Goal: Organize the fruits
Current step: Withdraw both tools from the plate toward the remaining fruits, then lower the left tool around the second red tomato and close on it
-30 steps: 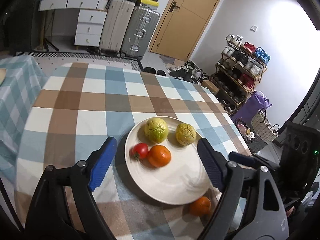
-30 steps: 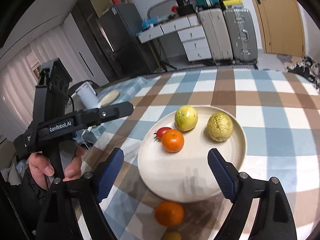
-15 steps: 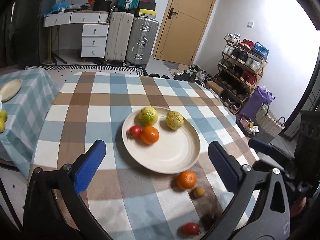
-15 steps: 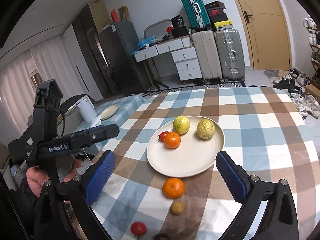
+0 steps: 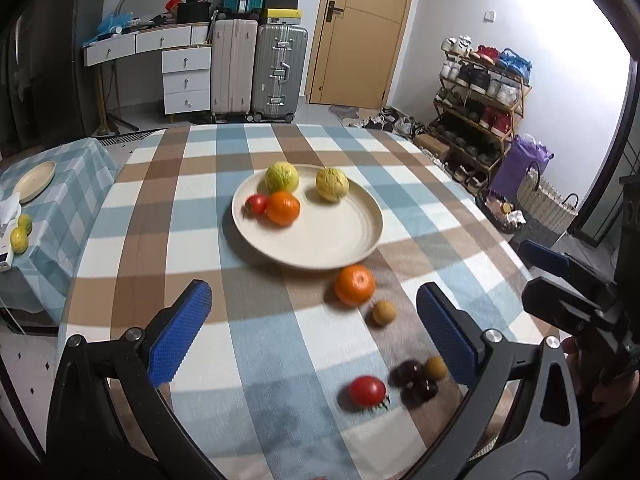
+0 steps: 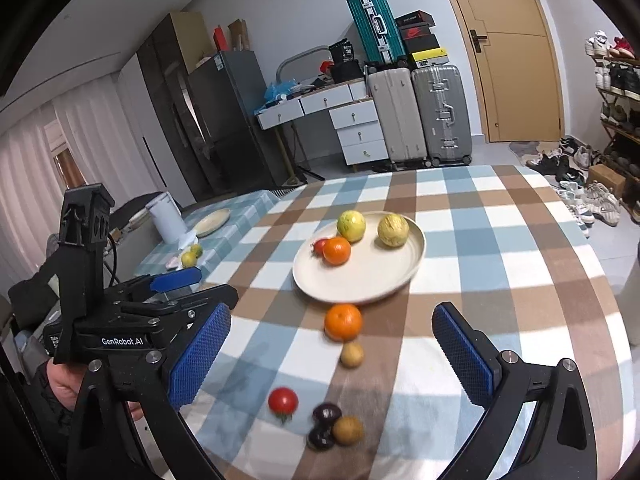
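Note:
A cream plate [image 5: 332, 236] [image 6: 372, 280] on the checked table holds two yellow-green round fruits [image 5: 281, 176] [image 5: 332, 185], an orange [image 5: 283, 208] and a small tomato [image 5: 256, 203]. On the cloth nearer me lie a loose orange [image 5: 355, 284] [image 6: 343, 321], a small brown fruit [image 5: 384, 312] [image 6: 351, 354], a red tomato [image 5: 367, 390] [image 6: 283, 400], two dark purple fruits [image 5: 414, 378] [image 6: 327, 413] and another brown fruit [image 5: 435, 367] [image 6: 347, 431]. My left gripper [image 5: 312, 332] is open and empty above the near cloth. My right gripper [image 6: 332, 356] is open and empty, the loose fruits lying below between its fingers.
A side table [image 5: 60, 200] at the left carries a plate [image 5: 34, 176] and yellow fruits [image 5: 19, 240]. Suitcases [image 5: 280, 72], drawers and a door stand behind. A shoe rack [image 5: 480, 96] and a woven basket [image 5: 544, 200] are at the right.
Both grippers have pulled back from the plate and opened wider. The plate now looks smaller and farther, and the loose fruits on the near cloth have come into view.

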The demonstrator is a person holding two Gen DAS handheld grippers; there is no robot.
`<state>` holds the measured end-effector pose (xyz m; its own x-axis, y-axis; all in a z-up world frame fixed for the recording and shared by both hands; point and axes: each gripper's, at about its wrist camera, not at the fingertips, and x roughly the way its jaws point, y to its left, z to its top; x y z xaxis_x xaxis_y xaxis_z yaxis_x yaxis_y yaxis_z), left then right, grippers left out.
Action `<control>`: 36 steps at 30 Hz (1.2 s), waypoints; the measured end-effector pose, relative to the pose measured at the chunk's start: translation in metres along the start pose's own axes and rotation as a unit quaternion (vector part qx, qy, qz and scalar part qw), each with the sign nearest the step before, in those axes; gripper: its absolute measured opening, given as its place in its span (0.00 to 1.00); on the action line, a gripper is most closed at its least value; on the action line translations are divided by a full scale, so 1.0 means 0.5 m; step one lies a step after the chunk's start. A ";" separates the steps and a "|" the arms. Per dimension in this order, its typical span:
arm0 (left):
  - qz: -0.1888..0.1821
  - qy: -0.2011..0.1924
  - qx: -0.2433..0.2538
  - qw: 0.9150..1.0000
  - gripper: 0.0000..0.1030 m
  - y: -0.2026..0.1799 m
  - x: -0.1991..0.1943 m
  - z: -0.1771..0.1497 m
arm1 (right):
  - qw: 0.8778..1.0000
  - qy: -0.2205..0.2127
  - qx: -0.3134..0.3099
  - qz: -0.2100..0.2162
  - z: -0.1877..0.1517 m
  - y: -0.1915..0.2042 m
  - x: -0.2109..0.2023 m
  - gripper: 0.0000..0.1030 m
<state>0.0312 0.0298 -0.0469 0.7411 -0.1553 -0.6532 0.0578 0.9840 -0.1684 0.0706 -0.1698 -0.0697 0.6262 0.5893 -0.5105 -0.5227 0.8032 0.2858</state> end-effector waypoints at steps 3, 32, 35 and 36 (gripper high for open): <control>-0.002 0.009 0.001 1.000 0.99 -0.007 0.005 -0.016 | 1.000 0.003 -0.003 -0.004 -0.022 0.006 -0.010 1.00; -0.058 0.102 -0.002 0.993 0.95 -0.012 0.117 -0.143 | 0.999 0.037 0.026 -0.015 -0.118 -0.025 -0.008 1.00; -0.063 0.103 0.002 0.993 0.80 -0.013 0.121 -0.146 | 0.999 0.040 0.027 -0.015 -0.122 -0.027 -0.005 1.00; -0.067 0.104 0.003 0.992 0.77 -0.014 0.121 -0.148 | 0.999 0.041 0.028 -0.015 -0.123 -0.028 -0.004 1.00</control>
<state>0.0263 0.0070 -0.1398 0.5719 -0.2980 -0.7643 0.1510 0.9540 -0.2590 0.0411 -0.1875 -0.1227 0.5906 0.5575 -0.5835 -0.4703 0.8253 0.3125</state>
